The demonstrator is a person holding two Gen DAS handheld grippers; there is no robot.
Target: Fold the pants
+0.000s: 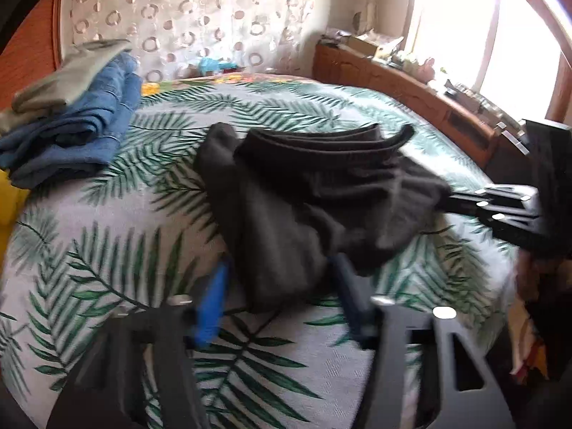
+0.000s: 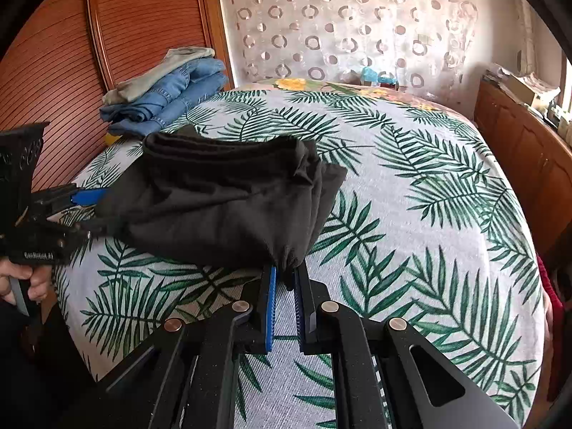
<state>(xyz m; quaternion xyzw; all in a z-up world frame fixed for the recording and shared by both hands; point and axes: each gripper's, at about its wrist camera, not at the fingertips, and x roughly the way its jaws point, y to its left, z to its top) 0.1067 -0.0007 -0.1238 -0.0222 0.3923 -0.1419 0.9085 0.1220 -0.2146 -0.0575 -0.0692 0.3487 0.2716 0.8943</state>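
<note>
Left wrist view: black pants (image 1: 307, 193) lie bunched on the bed (image 1: 118, 250) with its palm-leaf cover, waistband ridge at the far side, loose folds draped toward the camera. Left gripper (image 1: 279, 286) has its jaws partly open, straddling the near hanging edge; cloth sits between the blue pads, but blur hides whether they press it, so can't confirm a grip. Right gripper (image 1: 464, 203) comes in from the right, jaws nearly closed with pants cloth pinched in them. Right wrist view: same pants (image 2: 221, 200) near the bed's (image 2: 411, 214) left front; right gripper (image 2: 284, 279) jaws narrow, a small tuck of the near corner nipped between the pads. Left gripper (image 2: 89, 211) at the opposite end, a hand (image 2: 25, 279) on its handle. Folded jeans stack (image 2: 168, 96) sits behind, well apart. Judgement: thin, soft knit, light, zero stiffness, so it sags and slides on itself. Best grip points look like seam or waistband edges, catching all layers, both ends kept taut.
</note>
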